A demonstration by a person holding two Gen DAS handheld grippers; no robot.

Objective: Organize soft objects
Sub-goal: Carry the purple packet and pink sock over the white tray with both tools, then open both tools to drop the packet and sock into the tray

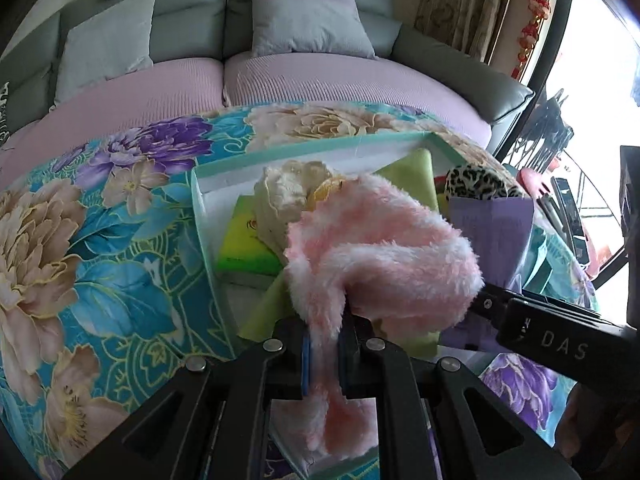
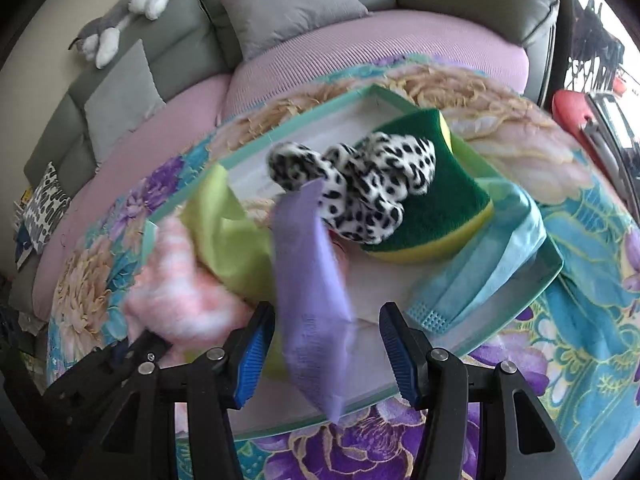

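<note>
My left gripper is shut on a pink and white fluffy piece, held above the near side of a teal-rimmed tray. My right gripper holds a purple packet upright between its blue pads, above the tray's near rim. In the tray lie a leopard-print plush piece on a green and yellow sponge, a lime cloth, a light blue cloth and a cream fluffy piece. The pink piece shows blurred at the left of the right wrist view.
The tray sits on a table covered by a floral teal cloth. Behind it stands a grey sofa with pink seat covers, grey cushions and a grey and white plush toy on its backrest. A red object is at the right.
</note>
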